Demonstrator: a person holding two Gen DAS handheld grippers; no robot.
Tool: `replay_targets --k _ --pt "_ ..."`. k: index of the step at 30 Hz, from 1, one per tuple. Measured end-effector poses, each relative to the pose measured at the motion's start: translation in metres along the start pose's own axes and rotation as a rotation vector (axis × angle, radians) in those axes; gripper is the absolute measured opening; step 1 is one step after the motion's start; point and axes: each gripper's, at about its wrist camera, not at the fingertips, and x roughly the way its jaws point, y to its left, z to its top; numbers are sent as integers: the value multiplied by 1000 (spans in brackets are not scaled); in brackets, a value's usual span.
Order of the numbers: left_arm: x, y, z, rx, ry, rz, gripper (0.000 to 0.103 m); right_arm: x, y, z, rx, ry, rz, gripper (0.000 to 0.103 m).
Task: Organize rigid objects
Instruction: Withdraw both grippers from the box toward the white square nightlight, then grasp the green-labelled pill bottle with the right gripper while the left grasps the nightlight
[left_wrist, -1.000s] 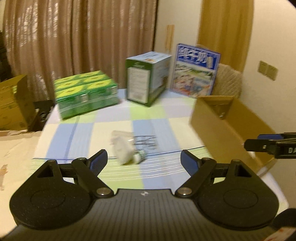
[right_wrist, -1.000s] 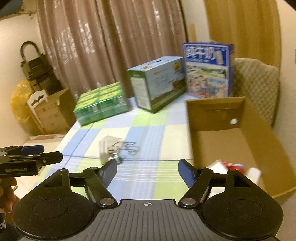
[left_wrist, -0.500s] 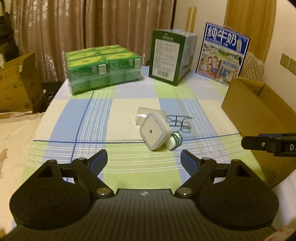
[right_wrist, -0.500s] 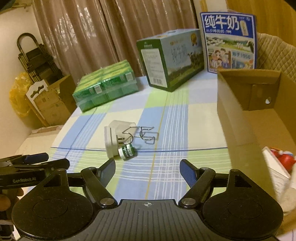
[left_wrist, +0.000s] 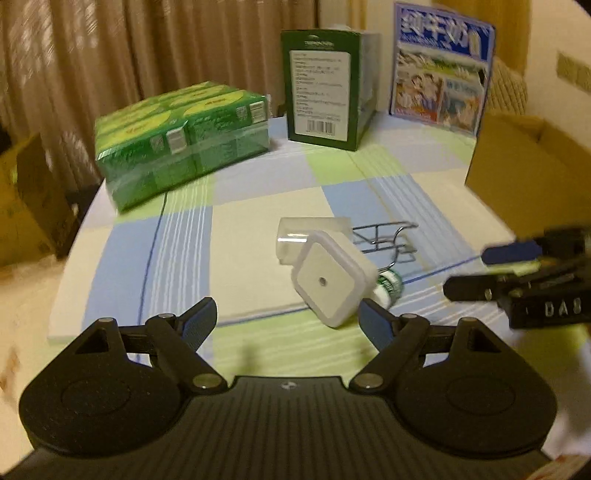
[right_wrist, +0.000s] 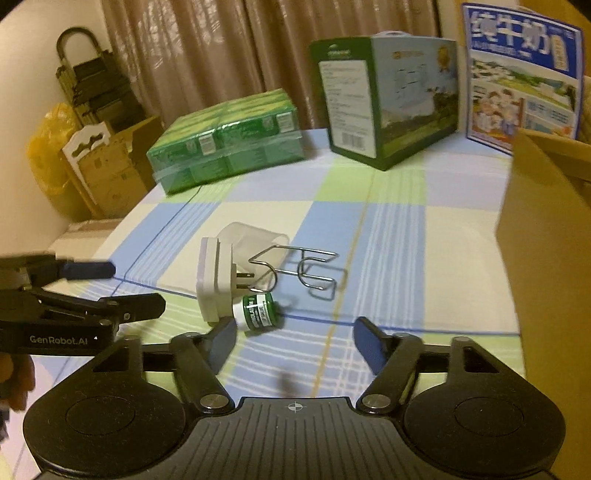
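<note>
Curtained room, dim warm light; table w/ a blue-green-cream checked cloth (right_wrist: 399, 236). At the back edge, out of the work zone: a shrink-wrapped pack of green cartons (right_wrist: 229, 142), a tall green-and-white carton (right_wrist: 384, 103) and a blue milk box (right_wrist: 521, 74). An open brown cardboard box (right_wrist: 546, 236) stands at the right edge, prob. the bin I'm sorting into.

The loose bits are bunched mid-table: a white square plug-in night light (left_wrist: 332, 280) tipped on its edge, prongs toward a bent wire clip (right_wrist: 306, 273), a small green-labelled vial (right_wrist: 258, 312) touching the light's lower corner, and a translucent plastic cover (left_wrist: 310, 232) just behind.

My left gripper (left_wrist: 286, 323) is spread wide, nothing between its fingers, w/ the night light just ahead of the right fingertip. My right gripper (right_wrist: 293, 341) is also wide and empty, the vial just beyond its left fingertip. Both come in low from opposite sides, I'd say so each takes one piece w/o clashing. Nothing lifted yet.
</note>
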Motion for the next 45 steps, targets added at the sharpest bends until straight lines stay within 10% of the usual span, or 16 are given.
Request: replay_targets --k 28,39,45 --pt "21 19 -2 -22 3 -83 79 62 15 6 -100 118 10 28" --pt "41 24 6 -375 -1 -259 79 31 1 11 -47 114 -48 28" --pt "46 5 12 -348 -13 -206 79 34 -10 11 -18 122 -91 28"
